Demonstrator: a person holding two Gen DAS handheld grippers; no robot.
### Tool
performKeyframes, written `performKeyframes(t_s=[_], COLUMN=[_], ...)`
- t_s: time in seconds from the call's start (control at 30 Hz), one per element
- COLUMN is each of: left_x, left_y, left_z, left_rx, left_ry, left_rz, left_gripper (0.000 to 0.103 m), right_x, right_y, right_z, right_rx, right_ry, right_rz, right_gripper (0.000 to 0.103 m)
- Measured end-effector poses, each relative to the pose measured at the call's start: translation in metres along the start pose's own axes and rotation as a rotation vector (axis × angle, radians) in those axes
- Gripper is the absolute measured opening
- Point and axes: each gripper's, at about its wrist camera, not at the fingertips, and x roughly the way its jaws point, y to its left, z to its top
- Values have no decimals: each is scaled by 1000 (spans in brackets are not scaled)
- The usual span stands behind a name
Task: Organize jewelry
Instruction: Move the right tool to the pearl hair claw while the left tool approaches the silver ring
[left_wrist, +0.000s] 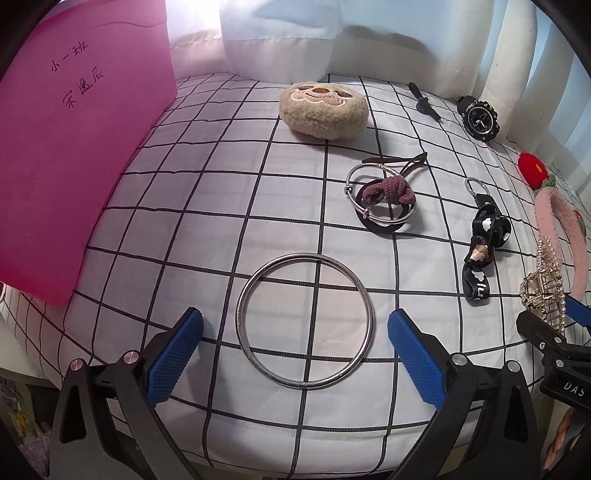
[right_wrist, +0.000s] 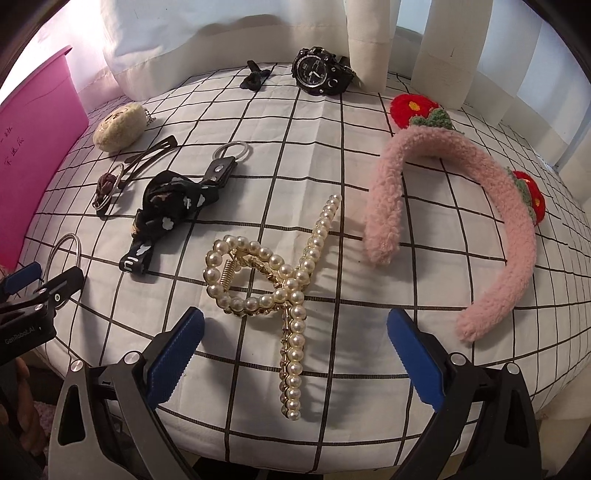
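A large silver bangle (left_wrist: 304, 320) lies flat on the checked cloth, between the open fingers of my left gripper (left_wrist: 295, 349). My right gripper (right_wrist: 295, 349) is open around a pearl hair claw (right_wrist: 275, 280); it also shows in the left wrist view (left_wrist: 543, 286). A pink fuzzy headband (right_wrist: 450, 236) with red flowers lies to the right. A black patterned bow keyring (left_wrist: 485, 240) (right_wrist: 173, 201), a thin bangle with a brown hair tie (left_wrist: 384, 197), a black watch (left_wrist: 479, 117) (right_wrist: 319, 72) and a beige plush pouch (left_wrist: 324, 109) lie farther back.
A pink box (left_wrist: 74, 147) stands at the left edge of the cloth-covered table (left_wrist: 207, 206). White curtains (left_wrist: 351, 40) hang behind. A small dark hair clip (left_wrist: 424, 103) lies near the watch. The table's front edge is just below both grippers.
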Motion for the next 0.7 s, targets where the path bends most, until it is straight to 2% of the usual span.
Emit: performKeyframes(t_s=[0.1,0.27,0.43,0.7], left_x=[0,1,1,-1], left_y=[0,-1,-1,0], left_z=[0,1,1,2], left_rx=[-2,-4,1,-1], left_ry=[-4,2,9,11], left_rz=[2,4,9,3], left_gripper=[98,98,98,93], right_x=[-1,-5,-1,-4], right_y=[-1,0,1,3], right_z=[-1,-11,3,1], right_rx=[-1,1,-21,-43], right_ry=[-18,-99,-18,-23], right_rz=[0,-3,9,35], right_gripper=[94,95,94,92])
